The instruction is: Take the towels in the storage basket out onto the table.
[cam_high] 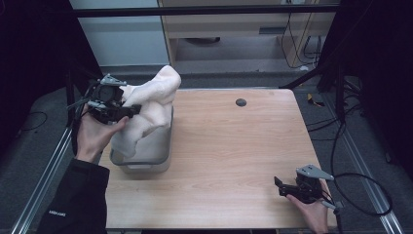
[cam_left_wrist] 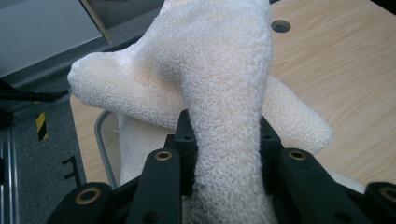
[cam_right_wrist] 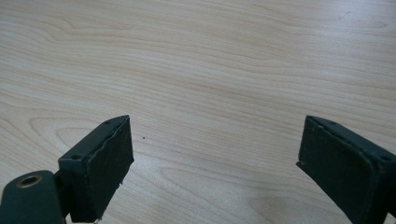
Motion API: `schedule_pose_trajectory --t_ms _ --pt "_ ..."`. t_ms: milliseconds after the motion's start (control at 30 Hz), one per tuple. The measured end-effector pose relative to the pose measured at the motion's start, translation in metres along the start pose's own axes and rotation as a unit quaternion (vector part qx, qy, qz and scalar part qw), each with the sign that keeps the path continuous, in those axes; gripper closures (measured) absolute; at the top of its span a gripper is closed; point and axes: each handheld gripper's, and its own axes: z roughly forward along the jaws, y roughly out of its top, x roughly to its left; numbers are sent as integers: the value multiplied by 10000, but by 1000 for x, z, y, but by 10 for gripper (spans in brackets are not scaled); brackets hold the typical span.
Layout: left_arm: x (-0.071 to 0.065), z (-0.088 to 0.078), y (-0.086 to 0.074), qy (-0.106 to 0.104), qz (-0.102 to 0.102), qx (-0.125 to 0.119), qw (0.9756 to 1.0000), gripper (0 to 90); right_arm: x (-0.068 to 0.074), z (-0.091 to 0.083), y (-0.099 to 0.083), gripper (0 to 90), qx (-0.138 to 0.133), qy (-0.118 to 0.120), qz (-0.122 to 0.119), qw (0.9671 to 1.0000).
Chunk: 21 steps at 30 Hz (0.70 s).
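Left gripper view: jaws clamped on white towel (cam_left_wrist: 224,93); high view adds grey bin (cam_high: 146,163) below, right gripper (cam_high: 281,187) wide open, empty.

A lab or test room. The wooden table (cam_high: 234,146) stands in a metal rail frame (cam_high: 44,180) on grey carpet (cam_high: 19,156). Loose cables (cam_high: 360,185) trail beside it.

Light wooden table (cam_high: 234,146) bearing grey bin (cam_high: 141,163).

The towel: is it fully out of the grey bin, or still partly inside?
Partly inside. The left gripper pinches the towel and holds it up, but its lower part hangs within the grey bin.
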Motion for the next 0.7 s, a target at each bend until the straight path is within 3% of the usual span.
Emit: schedule_pose_trajectory --t_ms 700 --pt "-18 -29 17 -82 291 -152 9994 695 0 -1 0 100 21 1 7 10000"
